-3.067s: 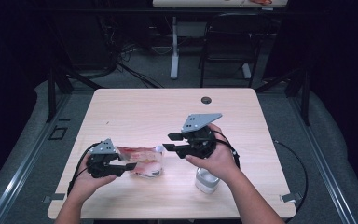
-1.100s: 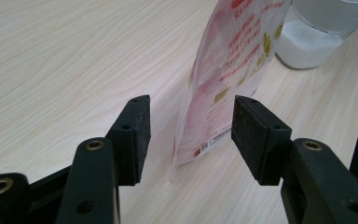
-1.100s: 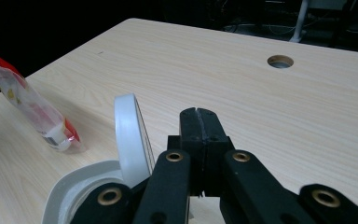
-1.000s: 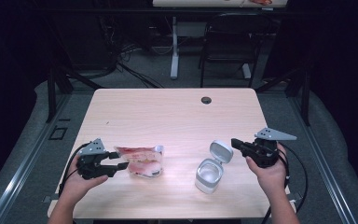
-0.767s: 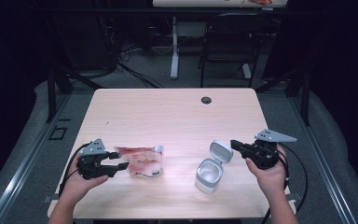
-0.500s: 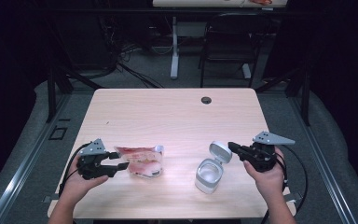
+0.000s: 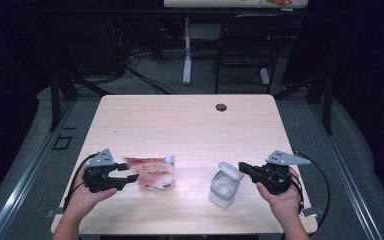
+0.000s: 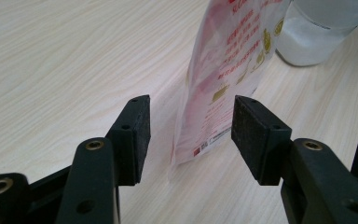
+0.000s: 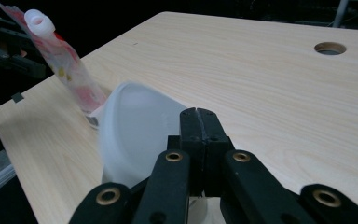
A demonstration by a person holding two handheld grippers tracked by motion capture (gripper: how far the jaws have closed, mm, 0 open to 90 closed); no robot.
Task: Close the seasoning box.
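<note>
pouch [image 8: 223, 79] edge between parted left jaws; right jaws closed beside jar [image 7: 225, 184].

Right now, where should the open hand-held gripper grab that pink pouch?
Probably the flat bottom edge of the pouch, coming from the person's left. It's thin there and already sits between the open left hand-held gripper. The spout is at the far end.

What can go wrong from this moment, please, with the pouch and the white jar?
1. The left tool is open around the pouch edge; closing on so little may let it slip.
2. The jar stands open near the table front; the shut right tool, at its lid, could tip it.
</note>
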